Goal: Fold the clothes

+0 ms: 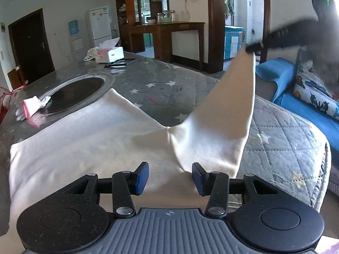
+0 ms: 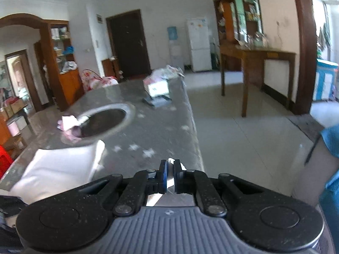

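Observation:
A cream-white garment (image 1: 89, 139) lies flat on the grey star-print table cover (image 1: 161, 84). One part of it, a sleeve (image 1: 231, 105), is pulled up and to the right. My right gripper (image 1: 252, 48) shows as a dark blur at its tip. In the right wrist view my right gripper (image 2: 170, 177) is shut on a thin strip of white cloth (image 2: 170, 161); the rest of the garment (image 2: 61, 167) lies lower left. My left gripper (image 1: 170, 177) is open and empty, low over the garment's near edge.
A round dark inset (image 1: 74, 93) sits in the table, with a pink and white cloth (image 1: 31, 106) beside it. A tissue box (image 1: 109, 54) and dark small items stand at the far end. A blue sofa with a patterned cushion (image 1: 313, 89) is to the right.

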Available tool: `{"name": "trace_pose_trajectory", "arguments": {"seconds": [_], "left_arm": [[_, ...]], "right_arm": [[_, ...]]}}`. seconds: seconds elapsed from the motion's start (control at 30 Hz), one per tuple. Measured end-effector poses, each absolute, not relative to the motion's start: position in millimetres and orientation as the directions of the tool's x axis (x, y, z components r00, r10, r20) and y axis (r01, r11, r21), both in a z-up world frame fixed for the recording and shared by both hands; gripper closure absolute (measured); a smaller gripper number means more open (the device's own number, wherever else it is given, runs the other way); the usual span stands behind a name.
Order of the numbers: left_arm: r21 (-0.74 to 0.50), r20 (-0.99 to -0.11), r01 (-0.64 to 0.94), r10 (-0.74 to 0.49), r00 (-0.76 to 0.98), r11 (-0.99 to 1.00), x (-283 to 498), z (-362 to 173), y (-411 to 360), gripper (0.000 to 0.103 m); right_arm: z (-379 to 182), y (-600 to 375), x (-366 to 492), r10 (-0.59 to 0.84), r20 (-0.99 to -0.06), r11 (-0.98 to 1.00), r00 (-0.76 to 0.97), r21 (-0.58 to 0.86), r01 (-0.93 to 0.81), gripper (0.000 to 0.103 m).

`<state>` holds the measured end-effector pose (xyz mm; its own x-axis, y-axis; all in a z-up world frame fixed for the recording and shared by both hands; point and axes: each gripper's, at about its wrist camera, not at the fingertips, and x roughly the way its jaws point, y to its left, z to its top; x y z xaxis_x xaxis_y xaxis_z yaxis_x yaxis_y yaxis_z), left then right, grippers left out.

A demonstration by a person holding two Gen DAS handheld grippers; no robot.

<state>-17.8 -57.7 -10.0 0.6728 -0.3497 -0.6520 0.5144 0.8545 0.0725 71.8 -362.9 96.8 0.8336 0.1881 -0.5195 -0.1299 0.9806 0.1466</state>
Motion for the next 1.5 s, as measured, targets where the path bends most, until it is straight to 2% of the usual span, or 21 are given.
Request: {"name": "trace_pose_trajectory", "arguments": {"seconds": [0.3,0.63,0.87,1.17,1.3,1.5], "left_arm": [[0.047,-0.61,0.496,-0.368,0.702,0.867,-24.0,-0.4,-43.6,0.049],[0.007,-0.546,0.269,-0.222,0.808,0.963,-46.1,26.3,51.5,0.046],[-0.027,-0.547,0.118,-0.113,0.829,0.993,-69.7,23.6,106.8,0.046],[-0.055,-0.57,0.048,-0.07,0.819,0.997,-86.9,13.2,133.5,0.045],[-0.058,-0.565,0.052,-0.076,0.822,0.997,-89.2,14.9,135.3,0.045],[-0.065,-0.546,0.098,-0.118,0.829,0.993,-85.8,17.9,125.1,0.047]], "right_arm": [[152.2,-313.6,61.8,0.28,-0.44,0.958,0.854,0.075,-0.276,0.099],[185.0,-208.2,59.2,0.466,-0.415,0.853,0.782,-0.026,-0.522,0.099],[165.3,-118.9,54.3,0.595,-0.486,0.72,0.64,-0.031,-0.693,0.099],[115.8,-45.3,32.9,0.668,-0.597,0.562,0.445,0.012,-0.827,0.096],[121.3,-51.3,36.0,0.669,-0.595,0.55,0.445,-0.005,-0.835,0.091],[120.7,-94.5,51.4,0.568,-0.634,0.622,0.525,-0.087,-0.778,0.091]]}}
